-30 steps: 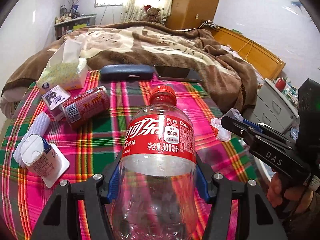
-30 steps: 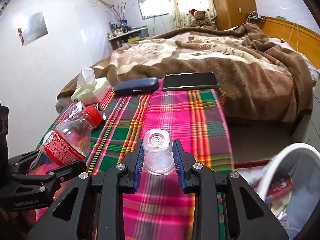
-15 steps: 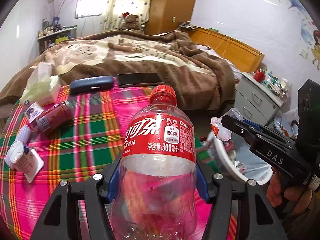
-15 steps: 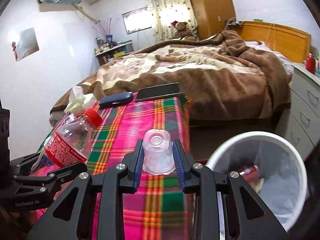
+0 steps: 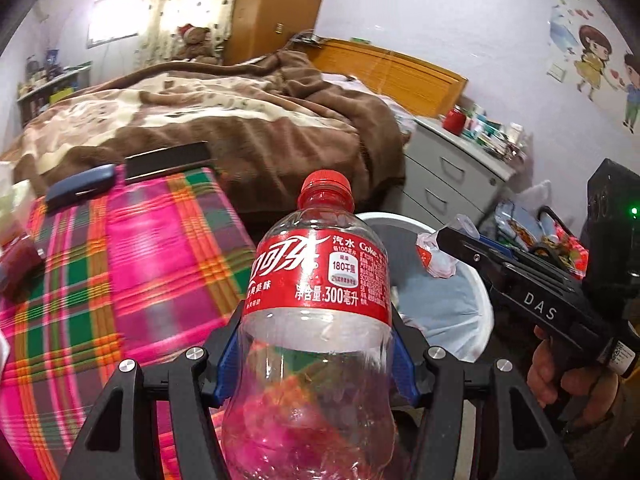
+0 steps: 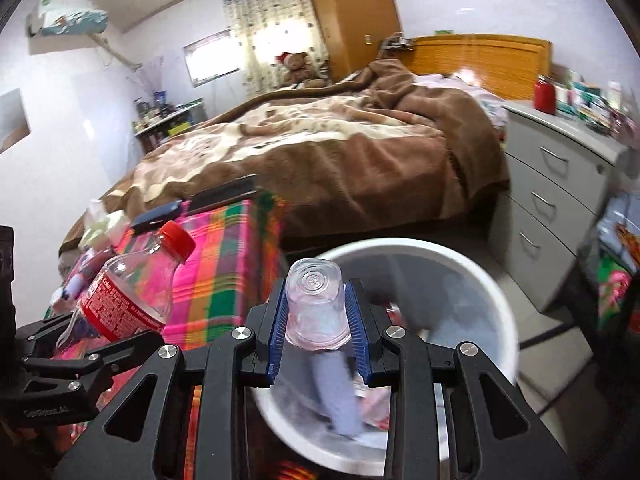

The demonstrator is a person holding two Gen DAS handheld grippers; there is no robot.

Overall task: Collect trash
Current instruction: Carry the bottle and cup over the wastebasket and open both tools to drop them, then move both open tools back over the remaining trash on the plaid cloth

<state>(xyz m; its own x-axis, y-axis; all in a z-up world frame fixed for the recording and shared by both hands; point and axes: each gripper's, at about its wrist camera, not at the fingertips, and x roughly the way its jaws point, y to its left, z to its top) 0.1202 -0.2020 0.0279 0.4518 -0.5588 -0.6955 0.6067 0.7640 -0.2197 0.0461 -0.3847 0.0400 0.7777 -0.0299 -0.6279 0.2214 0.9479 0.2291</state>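
Note:
My left gripper (image 5: 314, 354) is shut on an empty clear cola bottle (image 5: 320, 304) with a red label and red cap, held upright near the right edge of the plaid-covered table (image 5: 120, 280). My right gripper (image 6: 316, 316) is shut on a small clear plastic cup (image 6: 315, 300), held upside down over the white trash bin (image 6: 472, 264). In the left wrist view the right gripper (image 5: 444, 252) and the cup (image 5: 434, 258) hang above the bin (image 5: 476, 320). In the right wrist view the bottle (image 6: 128, 292) and the left gripper (image 6: 80, 352) show at the left.
The bin holds wrappers and a grey liner. On the table lie a dark glasses case (image 5: 80, 188) and a black phone (image 5: 168, 160). Behind stands a bed with a brown blanket (image 6: 340, 148). Grey drawers (image 6: 560, 188) stand to the right, cluttered on top. A hand (image 5: 560, 372) holds the right gripper.
Both grippers have swung rightward, away from the table's middle and toward the bin, each keeping its grip. The bin has come into view beneath the cup, and the table's items slid left.

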